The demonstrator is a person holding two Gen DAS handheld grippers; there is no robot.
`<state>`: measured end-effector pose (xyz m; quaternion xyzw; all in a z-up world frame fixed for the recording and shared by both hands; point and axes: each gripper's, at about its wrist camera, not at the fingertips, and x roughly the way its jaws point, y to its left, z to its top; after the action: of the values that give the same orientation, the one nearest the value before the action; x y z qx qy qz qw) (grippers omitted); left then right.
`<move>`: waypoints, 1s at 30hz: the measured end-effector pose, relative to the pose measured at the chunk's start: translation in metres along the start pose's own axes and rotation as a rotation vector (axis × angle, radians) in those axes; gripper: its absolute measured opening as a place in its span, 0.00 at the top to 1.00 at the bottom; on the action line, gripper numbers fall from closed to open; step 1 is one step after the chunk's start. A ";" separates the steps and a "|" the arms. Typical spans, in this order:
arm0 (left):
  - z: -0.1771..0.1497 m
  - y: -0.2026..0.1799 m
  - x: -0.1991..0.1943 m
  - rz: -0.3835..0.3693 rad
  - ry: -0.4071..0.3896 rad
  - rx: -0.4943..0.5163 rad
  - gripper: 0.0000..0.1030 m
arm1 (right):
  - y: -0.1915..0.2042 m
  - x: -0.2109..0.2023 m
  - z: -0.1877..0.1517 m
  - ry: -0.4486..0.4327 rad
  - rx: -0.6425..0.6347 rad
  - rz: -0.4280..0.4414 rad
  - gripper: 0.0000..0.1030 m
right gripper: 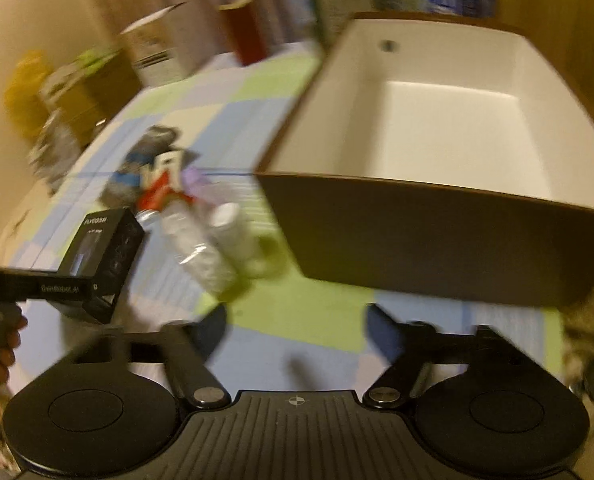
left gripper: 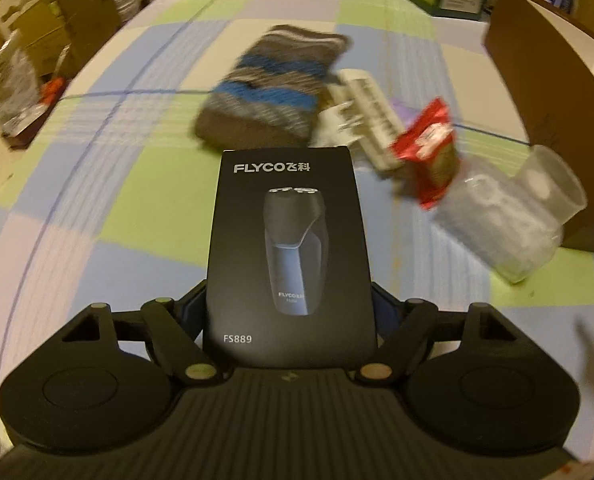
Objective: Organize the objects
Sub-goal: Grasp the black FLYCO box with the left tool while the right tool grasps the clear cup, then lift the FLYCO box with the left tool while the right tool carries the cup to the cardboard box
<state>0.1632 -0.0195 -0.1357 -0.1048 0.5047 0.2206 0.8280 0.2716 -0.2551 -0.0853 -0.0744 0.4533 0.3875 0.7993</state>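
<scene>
- Left wrist view: the left gripper (left gripper: 291, 300) is clamped on the black shaver box (left gripper: 291, 240). The fingers press the box's two long sides near its lower end. The box's long axis runs straight ahead along the fingers, printed face up.
- Same view: the storage box (left gripper: 553, 120) shows as a brown wall at the far right, past the clear plastic jar (left gripper: 505, 220) and the red packet (left gripper: 429, 148). The striped sock (left gripper: 273, 84) and the white clip (left gripper: 361, 116) lie ahead on the checked cloth (left gripper: 97, 200). In my judgement the held box must travel rightward to reach the storage box.
- Right wrist view: the right gripper (right gripper: 297, 332) has its jaws apart with nothing between them; only cloth shows in the gap. The storage box (right gripper: 417, 232), its white inside bare, stands just ahead and slightly right.
- Same view: the shaver box (right gripper: 101, 252) hangs at the left, well apart from these jaws. The jar (right gripper: 201, 252) lies ahead-left, nearer the right hand than any other loose item. Blur limits finer detail.
</scene>
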 end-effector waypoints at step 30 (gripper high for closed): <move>0.001 0.110 0.008 -0.023 0.067 -0.033 0.25 | 0.086 0.053 0.022 0.008 -0.277 -0.157 0.75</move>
<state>0.1151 0.0800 -0.1371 -0.1316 0.5273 0.2158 0.8112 0.2423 -0.1562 -0.0943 -0.2206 0.3914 0.3824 0.8074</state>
